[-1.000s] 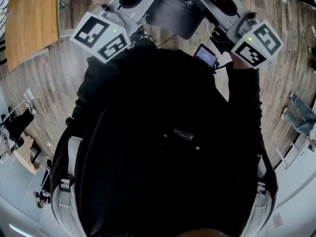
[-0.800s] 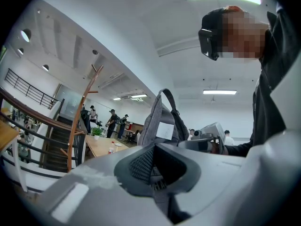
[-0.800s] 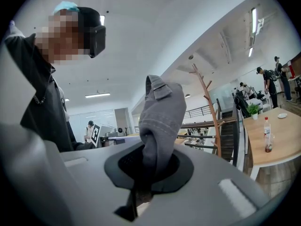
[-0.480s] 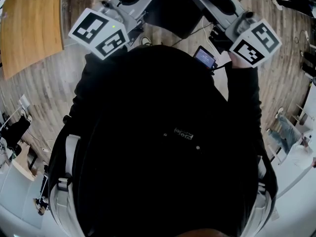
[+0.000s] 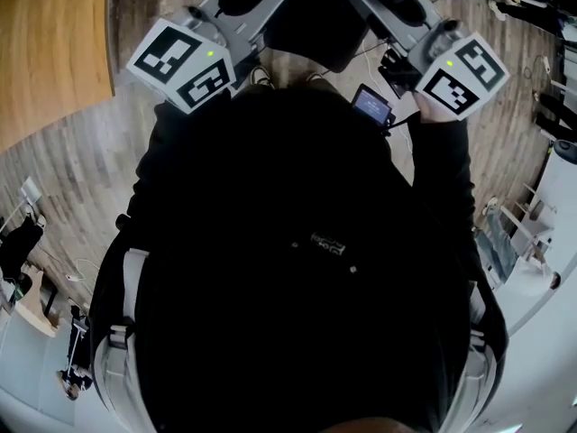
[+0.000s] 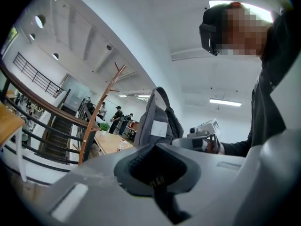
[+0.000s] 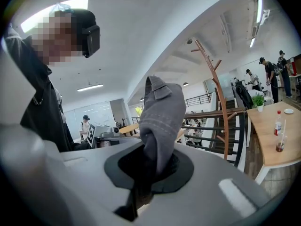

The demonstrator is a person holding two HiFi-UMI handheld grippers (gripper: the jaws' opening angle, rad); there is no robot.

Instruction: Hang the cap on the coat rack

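The grey cap (image 7: 160, 119) stands up out of my right gripper (image 7: 153, 166), whose jaws are shut on its fabric. In the head view the cap (image 5: 311, 25) hangs dark between both grippers at the top edge. My left gripper (image 6: 157, 166) has its jaws together with no fabric showing between them. The cap (image 6: 157, 121) rises just beyond its tips, its lower edge hidden. The wooden coat rack (image 7: 218, 98) stands some way ahead, to the right in the right gripper view. It also shows as a rack (image 6: 101, 109) to the left in the left gripper view.
A dark stair railing (image 7: 207, 114) runs behind the rack. A wooden table (image 7: 277, 126) with bottles stands at the right, another table (image 5: 45, 52) lies at the upper left on the plank floor. Several people stand in the background.
The floor and furniture have shifted in the head view as the person turns. Both grippers keep their raised pose with the cap between them.
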